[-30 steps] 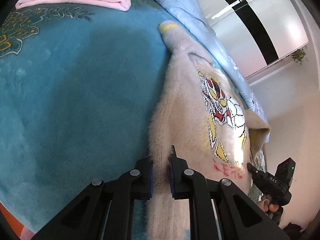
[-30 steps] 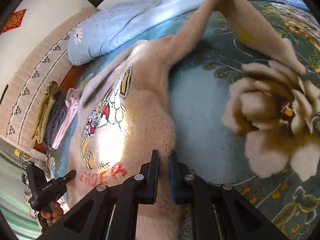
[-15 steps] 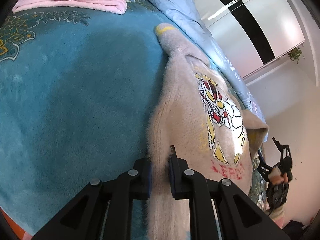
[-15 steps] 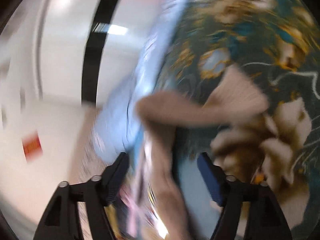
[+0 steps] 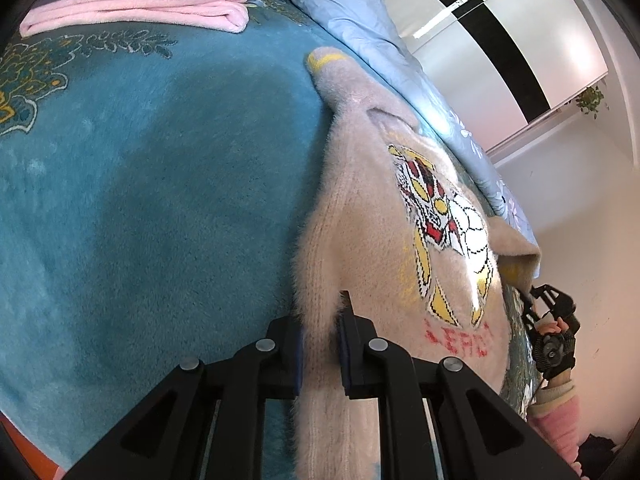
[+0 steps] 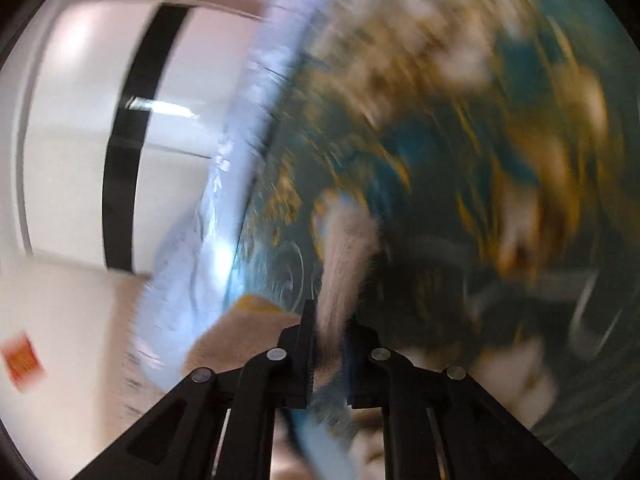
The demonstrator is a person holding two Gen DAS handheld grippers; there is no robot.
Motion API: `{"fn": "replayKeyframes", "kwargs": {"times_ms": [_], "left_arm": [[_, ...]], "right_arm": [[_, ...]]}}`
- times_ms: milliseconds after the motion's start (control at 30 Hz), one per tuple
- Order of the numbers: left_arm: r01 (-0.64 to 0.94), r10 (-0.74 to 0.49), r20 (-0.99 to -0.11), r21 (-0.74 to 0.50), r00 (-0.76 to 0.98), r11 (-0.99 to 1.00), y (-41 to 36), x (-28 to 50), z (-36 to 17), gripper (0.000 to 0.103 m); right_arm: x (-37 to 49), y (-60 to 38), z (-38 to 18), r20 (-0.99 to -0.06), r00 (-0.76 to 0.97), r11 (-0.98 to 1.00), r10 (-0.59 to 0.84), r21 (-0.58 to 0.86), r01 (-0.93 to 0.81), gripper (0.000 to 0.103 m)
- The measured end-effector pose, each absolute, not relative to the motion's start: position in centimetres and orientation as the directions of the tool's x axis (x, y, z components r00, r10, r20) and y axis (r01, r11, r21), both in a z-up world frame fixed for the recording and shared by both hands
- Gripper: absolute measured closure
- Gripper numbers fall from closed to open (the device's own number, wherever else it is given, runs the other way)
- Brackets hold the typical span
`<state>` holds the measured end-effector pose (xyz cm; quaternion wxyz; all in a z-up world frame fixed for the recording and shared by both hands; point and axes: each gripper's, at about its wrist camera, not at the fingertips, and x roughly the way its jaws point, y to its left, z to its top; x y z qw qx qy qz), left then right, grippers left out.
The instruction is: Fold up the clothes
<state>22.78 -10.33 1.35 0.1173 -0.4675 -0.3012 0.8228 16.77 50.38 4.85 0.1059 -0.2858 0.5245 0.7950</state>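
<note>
Folding step: sleeve tuck on the sweater [image 5: 384,248]. Lies face-up on the teal blanket [image 5: 152,184], graphic showing, far sleeve end with yellow cuff near the grey quilt [image 5: 360,12]. Folded pile [image 5: 140,4] at top left, well apart.

Left gripper [image 5: 320,340]: closed on the sweater's hem edge, fuzzy knit pinched between the pads, fabric hanging below the jaws. Angled down toward the bed, steady. Best kept as the anchor: hold hem taut, no lift, so the body stays flat while the other side moves.

Right gripper [image 6: 328,344]: jaws just closing, now clamped on a strip of beige knit, likely the sleeve [image 6: 344,256]; strip runs up from between the pads. Right view heavily blurred, so exact grab spot not clear. Seen from the left view at the far right edge [image 5: 536,300], just beside the sweater's folded-over corner, held in a hand [image 5: 554,328] with a pink cuff.

To do well, judged: carry sleeve across the chest toward the graphic, keep it low and flat, lay it parallel to the side edge, release only once it rests on the body. Risk: fluffy knit slips or drags the body out of line if pulled too fast.
</note>
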Motion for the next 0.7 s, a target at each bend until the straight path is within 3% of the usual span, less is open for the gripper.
{"fn": "replayKeyframes", "kwargs": {"times_ms": [133, 200, 400, 533, 600, 667, 700], "left_arm": [[0.082, 0.475, -0.701, -0.601, -0.532, -0.795, -10.2, 22.7, 1.4, 0.090], [0.078, 0.476, -0.703, -0.599, -0.529, -0.797, -10.2, 22.7, 1.4, 0.090], [0.073, 0.481, -0.706, -0.598, -0.520, -0.798, -10.7, 22.5, 1.5, 0.090], [0.052, 0.473, -0.709, -0.581, -0.524, -0.812, -11.3, 22.6, 2.5, 0.085], [0.046, 0.456, -0.712, -0.562, -0.534, -0.826, -11.6, 22.7, 3.4, 0.078], [0.027, 0.435, -0.709, -0.538, -0.555, -0.843, -11.9, 22.5, 5.0, 0.073], [0.017, 0.422, -0.709, -0.521, -0.565, -0.853, -11.9, 22.1, 5.9, 0.070]], "right_arm": [[16.9, 52.3, 9.9, -0.551, -0.827, -0.705, 0.110, 0.544, -0.456, 0.093], [16.5, 53.0, 10.6, -0.567, -0.809, -0.768, 0.159, 0.444, -0.462, 0.093], [14.5, 53.4, 7.0, -0.688, -0.696, -0.769, 0.206, 0.326, -0.550, 0.093], [14.8, 53.9, 6.6, -0.685, -0.707, -0.755, 0.178, 0.366, -0.544, 0.088], [15.3, 54.1, 7.6, -0.663, -0.726, -0.742, 0.184, 0.391, -0.545, 0.080], [16.2, 53.4, 9.2, -0.653, -0.720, -0.733, 0.236, 0.367, -0.573, 0.051], [16.6, 52.8, 10.1, -0.648, -0.715, -0.729, 0.263, 0.352, -0.587, 0.050]]}}
